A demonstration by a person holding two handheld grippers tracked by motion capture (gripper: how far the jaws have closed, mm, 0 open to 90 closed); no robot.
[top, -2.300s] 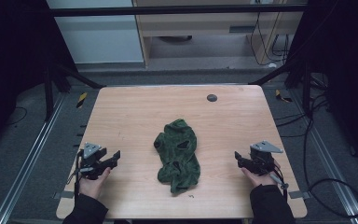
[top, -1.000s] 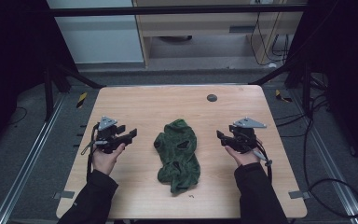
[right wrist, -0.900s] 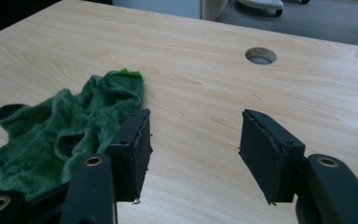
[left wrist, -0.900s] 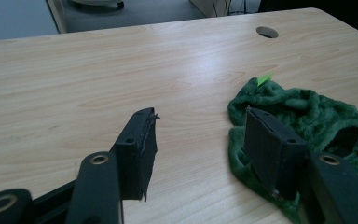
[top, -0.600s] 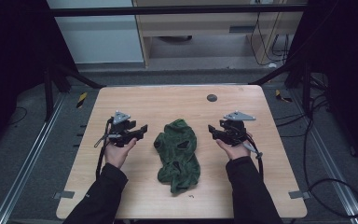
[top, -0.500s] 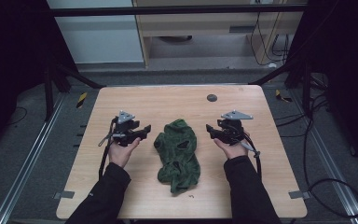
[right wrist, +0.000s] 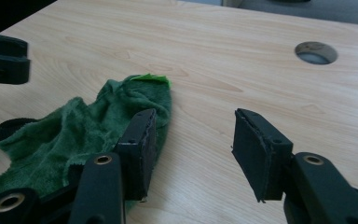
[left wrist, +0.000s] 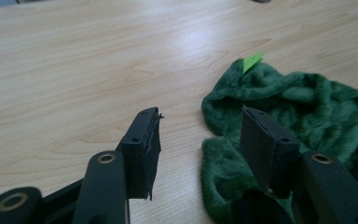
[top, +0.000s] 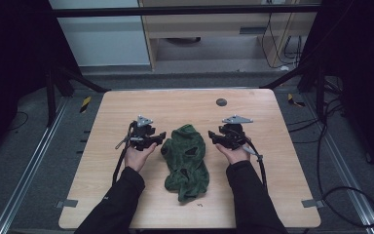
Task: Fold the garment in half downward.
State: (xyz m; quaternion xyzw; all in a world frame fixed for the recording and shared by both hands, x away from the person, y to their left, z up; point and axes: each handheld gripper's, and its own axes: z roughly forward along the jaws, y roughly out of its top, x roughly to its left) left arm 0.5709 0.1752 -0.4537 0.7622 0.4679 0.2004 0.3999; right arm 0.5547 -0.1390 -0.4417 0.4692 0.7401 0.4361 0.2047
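Lab or test workspace. Evidence: a bare wooden table (top: 185,105) with a round cable port (top: 221,102) near its far edge, standing on grey carpet; metal floor rails (top: 22,178) along left and right; dark frame struts (top: 78,78); loose cables (top: 341,141) at right; pale cabinets (top: 112,41) at the far side.

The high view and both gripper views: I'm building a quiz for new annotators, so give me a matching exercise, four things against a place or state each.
Things:
1. crumpled green fleece cloth
2. left gripper
3. right gripper
4. round dark hole in the wooden tabletop

Places or states:
A. far part of the table, beyond the cloth
B. open, at the cloth's right edge
C. lying between the two grippers
D. open, at the cloth's left edge

Pairs: 1-C, 2-D, 3-B, 4-A
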